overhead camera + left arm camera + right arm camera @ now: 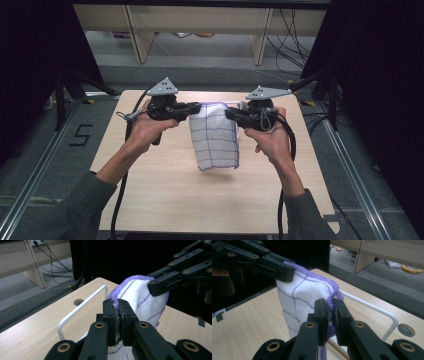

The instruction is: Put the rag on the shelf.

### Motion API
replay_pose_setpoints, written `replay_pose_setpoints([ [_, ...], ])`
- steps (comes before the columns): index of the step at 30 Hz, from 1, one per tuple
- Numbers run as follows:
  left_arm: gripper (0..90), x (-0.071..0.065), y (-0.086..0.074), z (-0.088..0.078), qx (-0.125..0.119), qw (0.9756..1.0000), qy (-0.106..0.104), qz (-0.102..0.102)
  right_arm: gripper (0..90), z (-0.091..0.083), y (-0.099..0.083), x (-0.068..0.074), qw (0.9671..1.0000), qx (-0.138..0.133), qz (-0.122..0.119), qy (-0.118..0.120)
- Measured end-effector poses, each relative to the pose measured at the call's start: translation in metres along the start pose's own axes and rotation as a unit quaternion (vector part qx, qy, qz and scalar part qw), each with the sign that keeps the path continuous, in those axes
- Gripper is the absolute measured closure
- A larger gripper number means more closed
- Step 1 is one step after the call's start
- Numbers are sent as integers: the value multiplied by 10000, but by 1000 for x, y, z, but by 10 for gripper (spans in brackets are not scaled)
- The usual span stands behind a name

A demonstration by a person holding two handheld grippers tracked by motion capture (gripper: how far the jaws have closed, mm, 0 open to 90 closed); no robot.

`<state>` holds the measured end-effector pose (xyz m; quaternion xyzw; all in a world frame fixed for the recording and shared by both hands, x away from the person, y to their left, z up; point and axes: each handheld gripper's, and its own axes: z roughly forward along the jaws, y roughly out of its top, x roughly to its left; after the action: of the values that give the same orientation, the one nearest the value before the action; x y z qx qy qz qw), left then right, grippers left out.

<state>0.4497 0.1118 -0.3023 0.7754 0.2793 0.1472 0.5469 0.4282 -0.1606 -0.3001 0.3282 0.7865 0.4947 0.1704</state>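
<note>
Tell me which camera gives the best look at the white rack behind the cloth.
The right gripper view: the white rack runs long across the table, bend included. The left gripper view shows one bent end; in the high view the cloth hides most of it.

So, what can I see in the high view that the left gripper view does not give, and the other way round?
The high view alone gives the person's two hands, the left hand and the right hand, and the cloth hanging free above the table. The left gripper view alone gives the close detail: the left gripper pinching the cloth's purple hem, and a round hole in the tabletop. Both give the white cloth held at its top edge by both grippers, and the white rack behind it.
</note>
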Motion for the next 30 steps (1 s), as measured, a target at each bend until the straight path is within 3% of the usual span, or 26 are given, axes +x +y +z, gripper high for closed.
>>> replay_pose_setpoints([
  [5, 848, 6, 10, 3, -32, 9999, 98, 21, 827, 5, 10, -8, 9999, -37, 137, -21],
  [10, 848, 17, 24, 7, -78, 9998, 161, -3, 826, 9, 21, -18, 9998, -200, 76, -17],
  [13, 848, 21, 29, 10, -118, 9997, 196, -24, 827, 12, 29, -22, 9995, -197, 179, -158],
  [20, 848, 29, 43, 19, -226, 9994, 242, -121, 826, 14, 41, -34, 9991, -275, 232, -225],
  [21, 848, 31, 45, 20, -244, 9993, 249, -132, 826, 14, 42, -34, 9988, -266, 341, -235],
  [24, 848, 34, 51, 26, -282, 9991, 276, -142, 826, 15, 47, -42, 9986, -310, 294, -300],
  [30, 847, 39, 60, 35, -299, 9989, 305, -168, 826, 19, 52, -55, 9975, -352, 485, -365],
])
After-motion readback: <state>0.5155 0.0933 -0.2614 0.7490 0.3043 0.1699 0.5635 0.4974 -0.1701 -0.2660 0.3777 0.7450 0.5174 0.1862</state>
